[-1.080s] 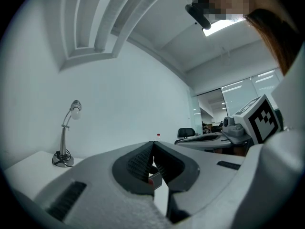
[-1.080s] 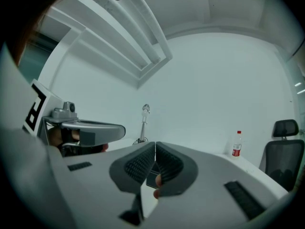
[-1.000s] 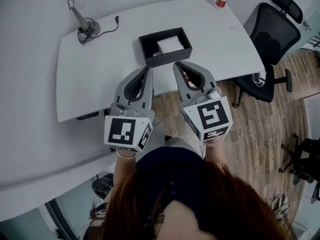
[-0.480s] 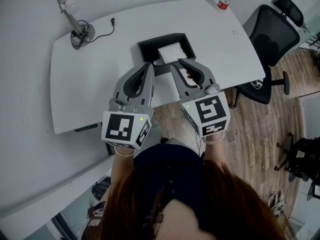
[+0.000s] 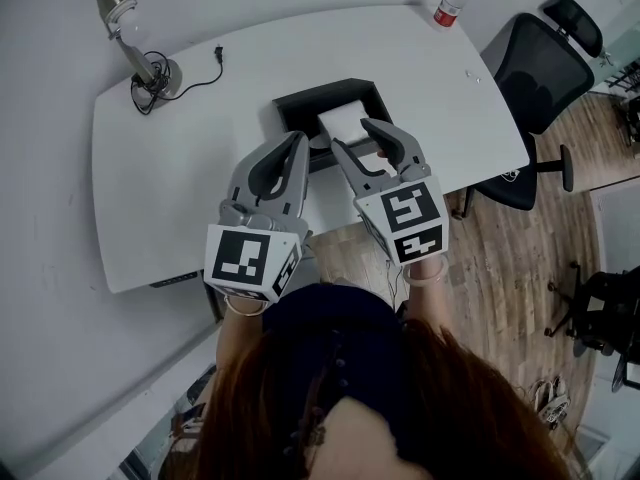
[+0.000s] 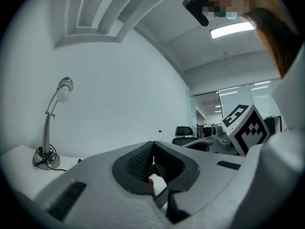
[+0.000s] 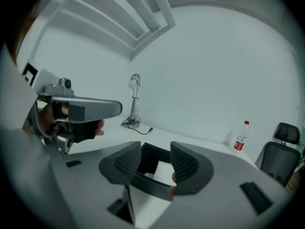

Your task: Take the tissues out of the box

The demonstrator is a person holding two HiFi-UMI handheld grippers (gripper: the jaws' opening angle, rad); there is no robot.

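White desk (image 5: 190, 158): carries the work near its front edge, within the person's reach. Black open-topped box (image 5: 325, 90): stands just ahead of both grippers. The white tissues (image 5: 343, 121) lie inside it, not yet lifted.

Right gripper (image 5: 352, 136): held at the box's near side, jaws opening with nothing between them. Judged to be readying a pinch on the tissues.

Left gripper (image 5: 298, 140): alongside, by the box's near left corner, jaws closed together and empty. Apparently in reserve to steady the box.

Tissues (image 5: 340, 121) in box (image 5: 292, 108) on table (image 5: 190, 148)
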